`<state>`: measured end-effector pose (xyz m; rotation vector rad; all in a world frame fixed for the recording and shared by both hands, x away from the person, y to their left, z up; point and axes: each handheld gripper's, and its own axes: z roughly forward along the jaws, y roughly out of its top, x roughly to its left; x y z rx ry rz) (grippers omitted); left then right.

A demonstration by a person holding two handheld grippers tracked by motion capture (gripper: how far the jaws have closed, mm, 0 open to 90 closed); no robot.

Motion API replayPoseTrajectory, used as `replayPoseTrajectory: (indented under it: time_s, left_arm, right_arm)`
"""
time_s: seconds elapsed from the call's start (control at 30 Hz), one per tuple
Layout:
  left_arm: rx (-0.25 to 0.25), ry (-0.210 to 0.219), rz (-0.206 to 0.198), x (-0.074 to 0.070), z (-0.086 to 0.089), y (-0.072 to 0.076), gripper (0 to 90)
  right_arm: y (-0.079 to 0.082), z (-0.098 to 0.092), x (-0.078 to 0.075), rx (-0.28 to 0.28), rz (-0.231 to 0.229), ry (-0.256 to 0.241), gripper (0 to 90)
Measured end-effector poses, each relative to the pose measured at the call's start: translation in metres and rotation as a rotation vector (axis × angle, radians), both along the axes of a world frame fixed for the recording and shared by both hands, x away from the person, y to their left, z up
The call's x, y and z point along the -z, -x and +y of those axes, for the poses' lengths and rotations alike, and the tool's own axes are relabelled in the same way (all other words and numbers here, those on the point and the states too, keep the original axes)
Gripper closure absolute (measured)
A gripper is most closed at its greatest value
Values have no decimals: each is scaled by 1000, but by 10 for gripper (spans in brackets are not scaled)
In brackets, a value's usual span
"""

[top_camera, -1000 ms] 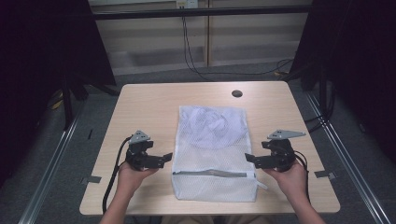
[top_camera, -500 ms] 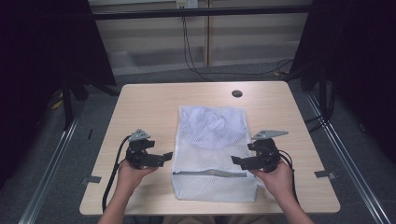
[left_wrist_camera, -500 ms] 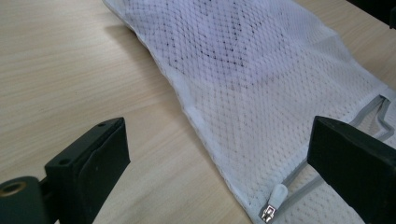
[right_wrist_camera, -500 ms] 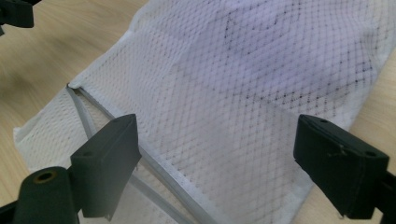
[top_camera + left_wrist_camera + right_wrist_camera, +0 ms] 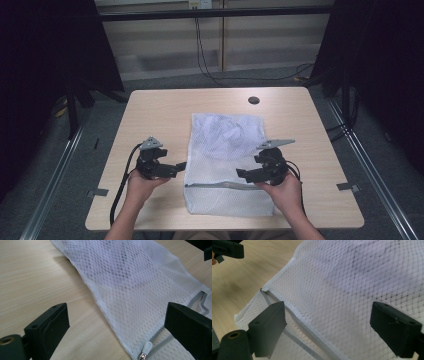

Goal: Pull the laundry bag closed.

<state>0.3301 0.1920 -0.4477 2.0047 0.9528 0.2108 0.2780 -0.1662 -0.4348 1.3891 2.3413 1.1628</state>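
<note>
A white mesh laundry bag (image 5: 230, 165) lies flat on the tabletop (image 5: 155, 115) between both spread tongs: left tongs (image 5: 176, 167) beside its zipper pull (image 5: 144, 352), right tongs (image 5: 245, 175) above its zipper.

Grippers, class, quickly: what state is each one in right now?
Left gripper: open, holding nothing, beside the mesh bag.
Right gripper: open, holding nothing, over the mesh bag.

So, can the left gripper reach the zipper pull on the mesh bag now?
Probably yes. The left gripper is open beside the mesh bag, and the zipper pull lies uncovered just ahead between its jaws, with nothing in the way.
</note>
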Motion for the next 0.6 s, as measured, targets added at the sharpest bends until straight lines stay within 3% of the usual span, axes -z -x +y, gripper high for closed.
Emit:
replayPoseTrajectory:
  time_s: [0.4, 0.6]
  left_arm:
    - [-3, -8, 11, 1, 1, -1, 55]
    - [-8, -20, -8, -1, 2, 1, 49]
  right_arm:
    - [-5, 19, 4, -32, 32, -22, 147]
    - [-6, 31, 6, -48, 44, -32, 153]
